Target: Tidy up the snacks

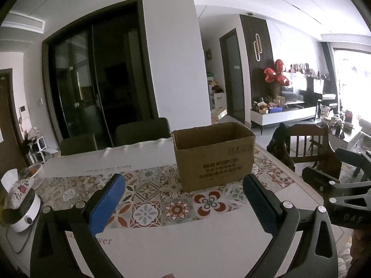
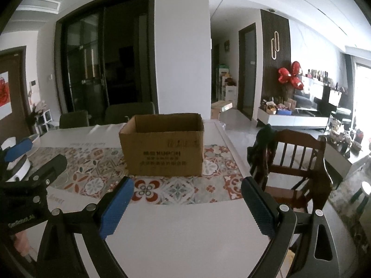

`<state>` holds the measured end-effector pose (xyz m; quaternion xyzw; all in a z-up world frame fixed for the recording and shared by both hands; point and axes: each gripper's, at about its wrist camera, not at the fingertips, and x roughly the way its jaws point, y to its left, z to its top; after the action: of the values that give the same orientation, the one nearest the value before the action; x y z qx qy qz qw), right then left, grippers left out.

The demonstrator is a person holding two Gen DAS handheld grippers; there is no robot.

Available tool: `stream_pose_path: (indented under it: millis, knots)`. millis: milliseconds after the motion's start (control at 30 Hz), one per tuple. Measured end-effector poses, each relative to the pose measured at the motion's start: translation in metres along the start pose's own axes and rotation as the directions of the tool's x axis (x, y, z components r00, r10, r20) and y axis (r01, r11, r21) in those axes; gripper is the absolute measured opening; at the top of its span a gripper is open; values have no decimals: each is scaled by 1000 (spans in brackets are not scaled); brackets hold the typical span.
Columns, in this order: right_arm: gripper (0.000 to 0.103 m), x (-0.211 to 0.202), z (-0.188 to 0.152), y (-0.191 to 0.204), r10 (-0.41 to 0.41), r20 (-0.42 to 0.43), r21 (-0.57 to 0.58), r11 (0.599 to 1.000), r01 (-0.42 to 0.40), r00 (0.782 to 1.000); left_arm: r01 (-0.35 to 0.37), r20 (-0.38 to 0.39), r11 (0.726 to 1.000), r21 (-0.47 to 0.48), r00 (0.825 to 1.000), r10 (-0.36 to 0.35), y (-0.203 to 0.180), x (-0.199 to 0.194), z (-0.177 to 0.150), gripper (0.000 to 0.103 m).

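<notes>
An open brown cardboard box point(image 1: 214, 156) stands on the patterned tablecloth point(image 1: 148, 199), beyond both grippers; in the right wrist view the box point(image 2: 162, 147) sits dead ahead. Its inside is hidden from here. My left gripper point(image 1: 183, 183) is open, blue pads wide apart, nothing between them. My right gripper point(image 2: 186, 185) is open too and empty. The right gripper's black body point(image 1: 340, 185) shows at the right edge of the left wrist view. The left gripper point(image 2: 34, 157) shows at the left edge of the right wrist view. No snacks are visible on the table.
A white appliance point(image 1: 23, 210) with a floral pouch and a white basket point(image 1: 34, 173) sit at the table's left end. Dark chairs point(image 1: 141, 131) stand behind the table. A wooden chair point(image 2: 299, 159) with dark cloth stands to the right.
</notes>
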<state>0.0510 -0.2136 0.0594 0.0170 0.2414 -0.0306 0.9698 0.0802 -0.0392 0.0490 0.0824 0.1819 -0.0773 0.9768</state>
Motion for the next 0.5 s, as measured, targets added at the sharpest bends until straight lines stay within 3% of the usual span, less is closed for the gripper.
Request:
stream_pose_path:
  millis: [500]
  knots:
    - [94,-7,-3,4,3,6,-12,1000,-3,1000,12,3,1000,2,1000,-12,2,-6,-2,103]
